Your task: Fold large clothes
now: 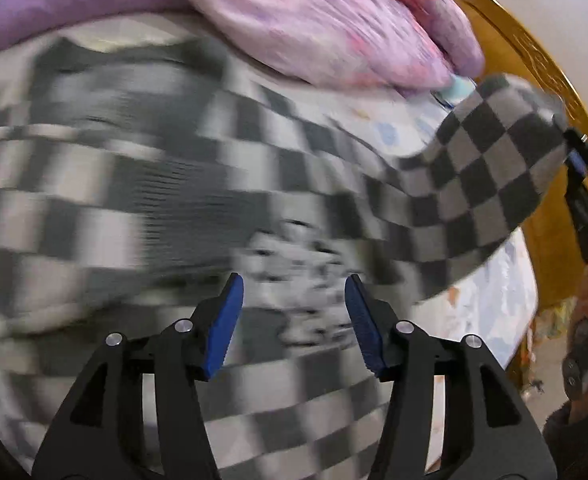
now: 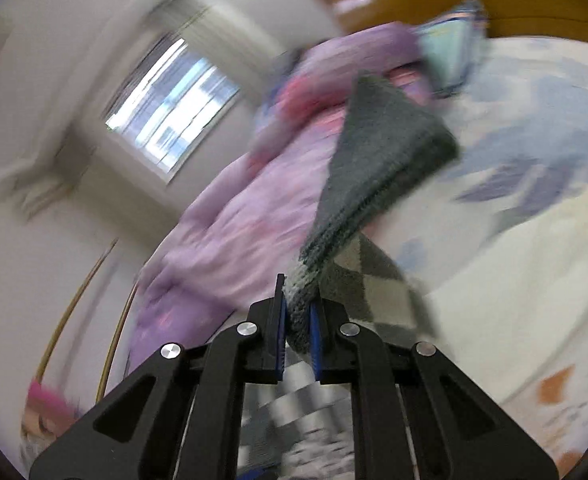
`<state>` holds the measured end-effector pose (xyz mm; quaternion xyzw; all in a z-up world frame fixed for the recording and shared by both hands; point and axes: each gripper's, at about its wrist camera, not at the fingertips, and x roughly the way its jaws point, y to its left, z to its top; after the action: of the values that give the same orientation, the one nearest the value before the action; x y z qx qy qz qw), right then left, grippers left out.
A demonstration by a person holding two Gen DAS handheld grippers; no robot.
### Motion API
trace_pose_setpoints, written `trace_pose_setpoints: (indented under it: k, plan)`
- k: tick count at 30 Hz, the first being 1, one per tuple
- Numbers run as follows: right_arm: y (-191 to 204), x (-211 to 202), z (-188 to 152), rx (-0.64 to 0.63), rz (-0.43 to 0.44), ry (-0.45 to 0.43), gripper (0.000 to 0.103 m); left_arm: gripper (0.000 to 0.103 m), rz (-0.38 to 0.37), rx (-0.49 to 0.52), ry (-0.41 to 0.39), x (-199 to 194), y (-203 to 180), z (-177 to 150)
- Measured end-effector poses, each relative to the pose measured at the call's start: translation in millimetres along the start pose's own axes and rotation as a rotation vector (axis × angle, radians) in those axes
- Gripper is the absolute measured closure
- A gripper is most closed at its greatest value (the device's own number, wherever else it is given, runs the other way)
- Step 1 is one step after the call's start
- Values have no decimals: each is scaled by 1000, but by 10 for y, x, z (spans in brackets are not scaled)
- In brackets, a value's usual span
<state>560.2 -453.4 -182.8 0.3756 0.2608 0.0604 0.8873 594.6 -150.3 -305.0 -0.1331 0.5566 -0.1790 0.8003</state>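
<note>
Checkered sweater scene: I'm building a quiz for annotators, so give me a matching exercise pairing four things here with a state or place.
Things:
1. left gripper
2. right gripper
3. checkered sweater
4. purple quilt

States or places:
A. bunched up beyond the sweater
B. shut on a sleeve end
C. open above the cloth, holding nothing
D. spread on the bed, one sleeve lifted

Pairs: 1-C, 2-B, 3-D, 4-A

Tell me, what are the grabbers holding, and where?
The right gripper pinches the checkered sweater by its sleeve cuff. The left gripper is open, holding nothing.
</note>
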Motion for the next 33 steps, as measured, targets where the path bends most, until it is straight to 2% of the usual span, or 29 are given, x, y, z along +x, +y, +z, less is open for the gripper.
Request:
trace_pose_setpoints:
  k: [5,9,10,12,14,16,19,22,24,26,27,30,32,33]
  plan:
    - [1059,587,-788,-108,108,138,94,49,162,-64,-70,-635,822,36]
    - [1596,1034,-1526,-173,150,268,94,49,267,-176,-109,-1097,1606,-1]
    - [1741,1146,-1762,-213,152,300,94,49,286,-186,-95,-1192,1781,-21]
    - [1939,1349,-2223,-274,135,372,93,49,318,-206,-96,-1322,2036,-50]
    - [2008,1543,-2530,-301,127,431,93,49,338,-240,-93,-1452,2302,-106]
    - [2076,1665,-2933,-372,85,493,93,49,346,-270,-90,-1537,2484,-150]
    - [1998,1833,-3297,-443,-17,585,89,49,344,-295,-79,-1599,2657,-191]
    - [1978,1796,-3495,-485,-69,633,86,49,323,-318,-89,-1672,2747,-207]
    - [2024,1744,-3446,-485,-44,635,77,49,312,-328,-100,-1685,2753,-163]
    - [2061,1631,-3329,-458,-17,636,54,49,297,-335,-114,-1711,2742,-94]
    - [2051,1648,-3254,-449,-2,637,50,49,292,-337,-123,-1729,2718,-60]
    - [2030,1476,-3060,-402,16,631,49,49,264,-339,-148,-1780,2596,96]
    - [2025,1484,-2985,-386,-21,622,52,41,257,-318,-131,-1716,2538,210]
    - [1942,1467,-2895,-372,-38,618,55,41,256,-309,-113,-1666,2513,254]
